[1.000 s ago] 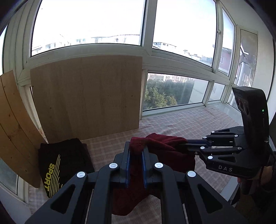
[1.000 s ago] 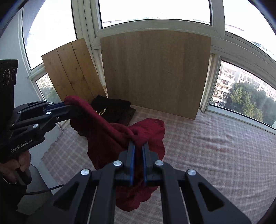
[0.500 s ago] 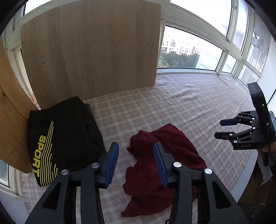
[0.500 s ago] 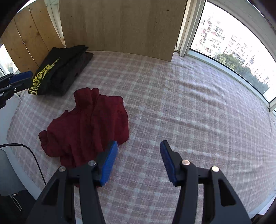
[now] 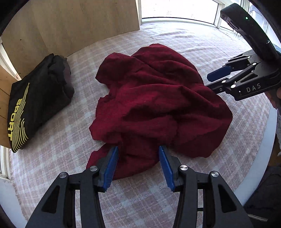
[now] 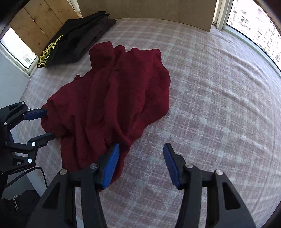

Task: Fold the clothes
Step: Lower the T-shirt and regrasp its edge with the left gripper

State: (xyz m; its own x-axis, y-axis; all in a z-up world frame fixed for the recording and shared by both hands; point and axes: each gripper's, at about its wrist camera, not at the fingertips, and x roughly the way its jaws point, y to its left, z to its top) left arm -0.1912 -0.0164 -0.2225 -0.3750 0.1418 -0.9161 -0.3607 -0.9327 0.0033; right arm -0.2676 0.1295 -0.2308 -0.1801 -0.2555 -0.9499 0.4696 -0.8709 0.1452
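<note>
A dark red garment (image 5: 158, 98) (image 6: 114, 91) lies crumpled on the checked blanket (image 5: 210, 43) (image 6: 219, 87). My left gripper (image 5: 138, 149) (image 6: 48, 122) points down at the garment's near left edge. It is open, with red cloth lying loose between its blue pads. My right gripper (image 6: 141, 146) (image 5: 209, 81) is open at the garment's right edge. Its left pad is beside a fold of the cloth, and mostly bare blanket shows between its fingers. Neither gripper holds anything.
A folded black garment (image 5: 38, 98) (image 6: 75, 42) with yellow "SPORT" print lies at the back left, against wooden boards (image 5: 79, 22) (image 6: 140, 7). Windows ring the far side. The blanket's near edge (image 5: 263, 149) drops off, with a black bag (image 6: 17, 205) and a cable (image 6: 26, 173) below.
A second ago both grippers were shut on the red garment, holding it up. They opened and it fell to the blanket. Both have since come down close over it.
</note>
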